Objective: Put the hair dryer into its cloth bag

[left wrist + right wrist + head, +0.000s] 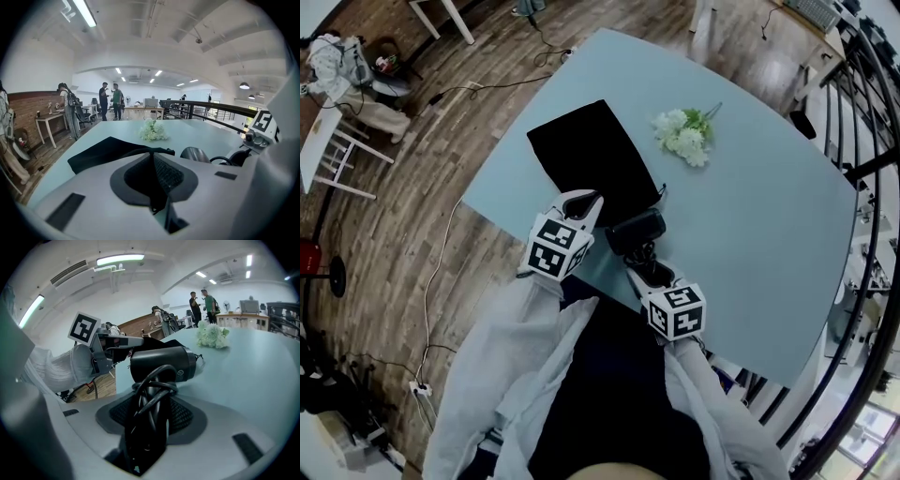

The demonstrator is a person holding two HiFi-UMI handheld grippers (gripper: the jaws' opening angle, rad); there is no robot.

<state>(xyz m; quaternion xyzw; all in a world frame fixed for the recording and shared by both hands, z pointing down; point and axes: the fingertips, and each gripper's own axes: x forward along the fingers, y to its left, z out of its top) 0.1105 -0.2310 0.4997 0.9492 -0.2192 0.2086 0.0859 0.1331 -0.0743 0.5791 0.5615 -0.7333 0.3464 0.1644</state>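
Barrel of the hair dryer [161,363] lies crosswise ahead of your right gripper [639,258], whose jaws clamp its cord-wrapped handle. Just beyond, the cloth bag [591,150] stretches away, its near edge pinched in your closed left gripper [581,206].

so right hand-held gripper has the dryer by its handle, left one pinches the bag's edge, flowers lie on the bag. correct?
No. The flowers lie on the table beside the cloth bag, apart from it, as the head view shows. The rest holds.
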